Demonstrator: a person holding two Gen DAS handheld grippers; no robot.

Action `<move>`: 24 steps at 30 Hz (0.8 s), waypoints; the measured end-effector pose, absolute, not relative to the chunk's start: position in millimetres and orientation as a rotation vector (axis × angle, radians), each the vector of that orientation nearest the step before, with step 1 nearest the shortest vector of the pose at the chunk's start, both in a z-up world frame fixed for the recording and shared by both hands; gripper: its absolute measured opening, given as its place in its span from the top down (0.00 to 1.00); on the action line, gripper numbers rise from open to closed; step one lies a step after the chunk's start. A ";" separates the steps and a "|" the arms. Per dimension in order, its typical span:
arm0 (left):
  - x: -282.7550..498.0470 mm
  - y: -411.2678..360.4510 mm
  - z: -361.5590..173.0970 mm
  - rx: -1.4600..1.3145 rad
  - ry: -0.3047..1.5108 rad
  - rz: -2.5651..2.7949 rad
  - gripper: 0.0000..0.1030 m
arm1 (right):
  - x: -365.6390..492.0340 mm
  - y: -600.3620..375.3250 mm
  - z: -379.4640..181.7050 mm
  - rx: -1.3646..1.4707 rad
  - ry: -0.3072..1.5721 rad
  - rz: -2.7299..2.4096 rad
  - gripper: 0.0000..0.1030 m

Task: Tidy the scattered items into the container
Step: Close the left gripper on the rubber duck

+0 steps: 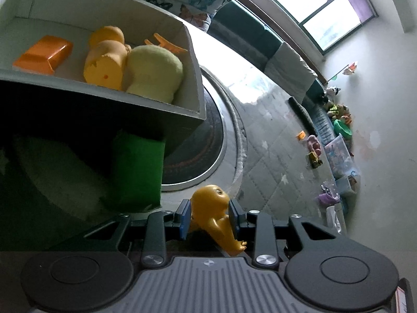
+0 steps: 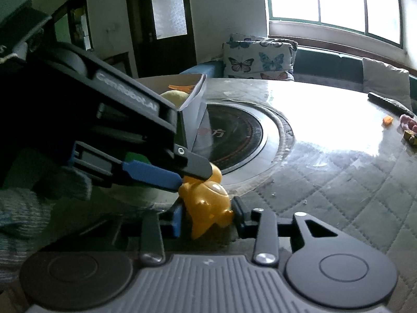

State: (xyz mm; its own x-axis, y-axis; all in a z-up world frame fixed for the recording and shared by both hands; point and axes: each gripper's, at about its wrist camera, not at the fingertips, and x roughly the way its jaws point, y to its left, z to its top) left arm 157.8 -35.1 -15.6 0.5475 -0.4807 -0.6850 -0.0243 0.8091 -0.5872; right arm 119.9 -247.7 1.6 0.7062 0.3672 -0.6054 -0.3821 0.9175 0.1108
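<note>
A small yellow toy figure (image 1: pixel 211 203) (image 2: pixel 206 203) hangs between both grippers just above the table. My right gripper (image 2: pixel 208 217) is shut on it, its pads pressing the toy's sides. My left gripper (image 1: pixel 208 216) (image 2: pixel 194 178) comes in from the left. Its jaws stand around the same toy, and the blue pads look just off it. The white box (image 1: pixel 194 60) (image 2: pixel 199 96) stands close behind on the left. It holds an orange block (image 1: pixel 43 56), a yellow duck-like toy (image 1: pixel 105 60), a pale plush (image 1: pixel 153 73) and an orange clip (image 1: pixel 166 43).
A round black hotplate (image 1: pixel 206 154) (image 2: pixel 234 135) is set into the quilted tabletop (image 2: pixel 338 172). A green object (image 1: pixel 135 172) lies below the box. At the far edge lie a pink toy (image 1: pixel 314 142), a yellow truck (image 1: pixel 315 159) and a black remote (image 2: pixel 388 103).
</note>
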 end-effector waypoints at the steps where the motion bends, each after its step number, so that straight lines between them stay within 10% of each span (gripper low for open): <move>1: 158.3 -35.3 -15.9 -0.591 0.965 -0.289 0.65 | 118.9 -247.9 2.0 -0.020 0.668 0.419 0.67; 24: 148.8 -34.1 -18.4 -0.577 0.997 -0.305 0.62 | 90.3 -246.2 3.8 0.017 0.679 0.445 0.69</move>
